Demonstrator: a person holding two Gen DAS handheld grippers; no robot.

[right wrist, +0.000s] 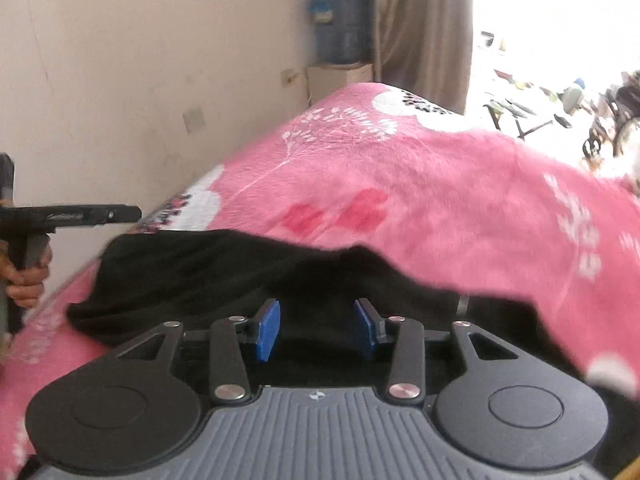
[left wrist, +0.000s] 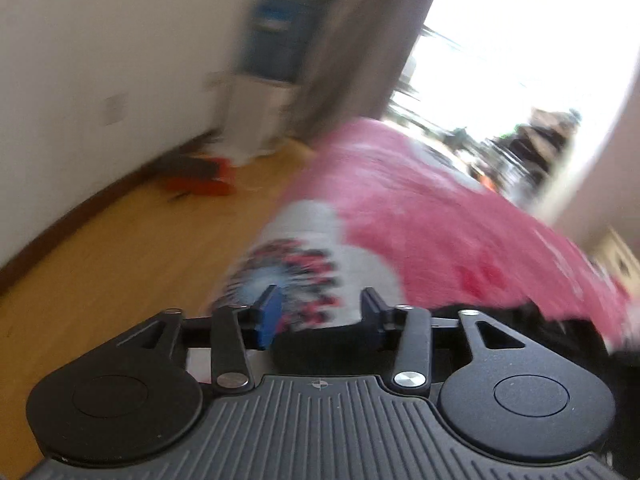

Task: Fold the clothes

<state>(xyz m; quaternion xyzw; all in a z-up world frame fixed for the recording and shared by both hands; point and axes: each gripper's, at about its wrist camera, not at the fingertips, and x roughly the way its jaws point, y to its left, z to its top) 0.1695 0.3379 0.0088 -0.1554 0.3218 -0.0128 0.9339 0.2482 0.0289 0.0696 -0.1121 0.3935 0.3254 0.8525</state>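
Daylight floods in from the window [left wrist: 532, 40] at upper right in both views, blown out to plain white with no detail near the frame. Left wrist view is heavily motion-blurred: water dispenser [left wrist: 272, 60], floor [left wrist: 120, 248] and pink blanket [left wrist: 420, 200] all smeared; only the gripper body stays sharp. Right wrist view is clearer, soft toward the right edge. The black garment [right wrist: 224, 272] reads as flat shadow without texture. Fisheye bends the wall line; corners vignette dark.

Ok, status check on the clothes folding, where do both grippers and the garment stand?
Left gripper open, empty. Right gripper open above black garment, pads clear. Garment rumpled on pink blanket, not held. Nothing in the way.
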